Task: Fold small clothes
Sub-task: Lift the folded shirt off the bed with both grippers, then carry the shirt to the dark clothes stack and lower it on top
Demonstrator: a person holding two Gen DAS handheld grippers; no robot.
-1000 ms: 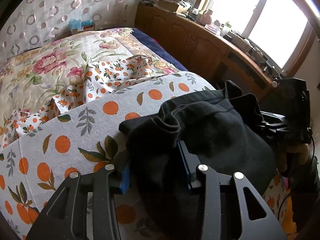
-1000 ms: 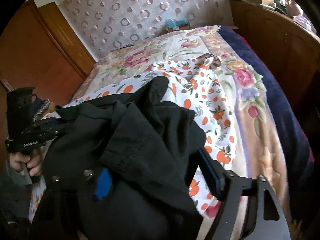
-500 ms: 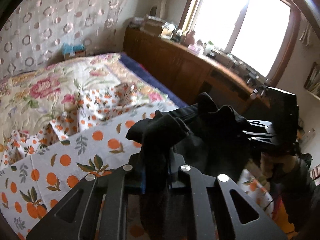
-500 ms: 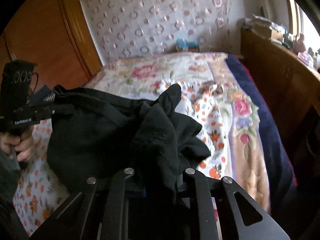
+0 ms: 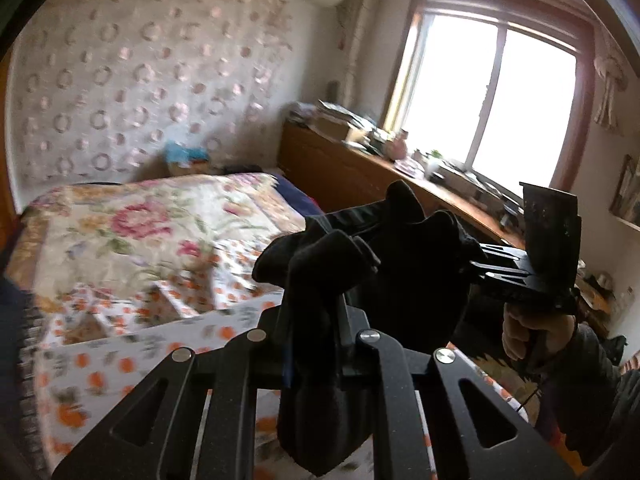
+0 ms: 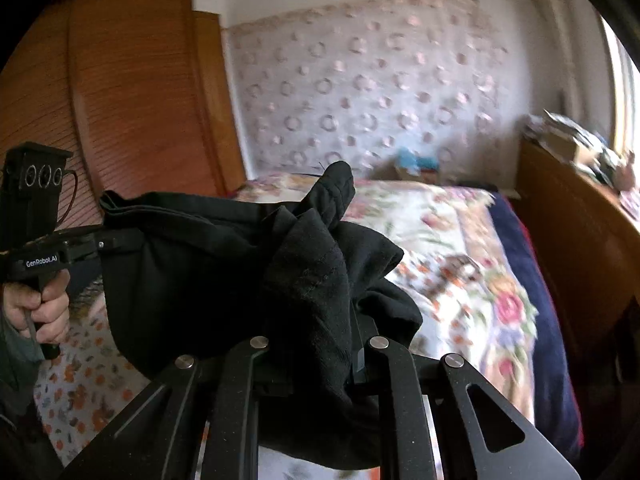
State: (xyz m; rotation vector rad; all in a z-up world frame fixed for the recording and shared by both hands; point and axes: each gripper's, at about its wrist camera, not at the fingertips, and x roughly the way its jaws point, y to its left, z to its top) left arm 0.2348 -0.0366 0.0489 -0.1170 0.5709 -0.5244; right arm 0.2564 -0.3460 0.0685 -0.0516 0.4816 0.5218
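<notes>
Left gripper (image 5: pixel 310 344) clamped nearly shut on a bunched edge of the black garment (image 5: pixel 372 264), cloth spilling up and over the fingers toward 12 o'clock. Right gripper (image 6: pixel 320 356) likewise pinched almost closed on another bunch of the same garment (image 6: pixel 224 272). Garment held up in the air between the two, hanging clear above the bed (image 5: pixel 140 232), with its slack sagging in the middle. Seen from the left wrist camera, right gripper at 3 o'clock, held by a hand (image 5: pixel 532 332). Seen from the right wrist camera, left gripper at 9 o'clock, held by a hand (image 6: pixel 38 308). Orange-print sheet (image 5: pixel 100 364) on the bed below, at 7 o'clock. Window (image 5: pixel 496 104) at 1 o'clock; wardrobe (image 6: pixel 120 92) at 10 o'clock in the right view.
</notes>
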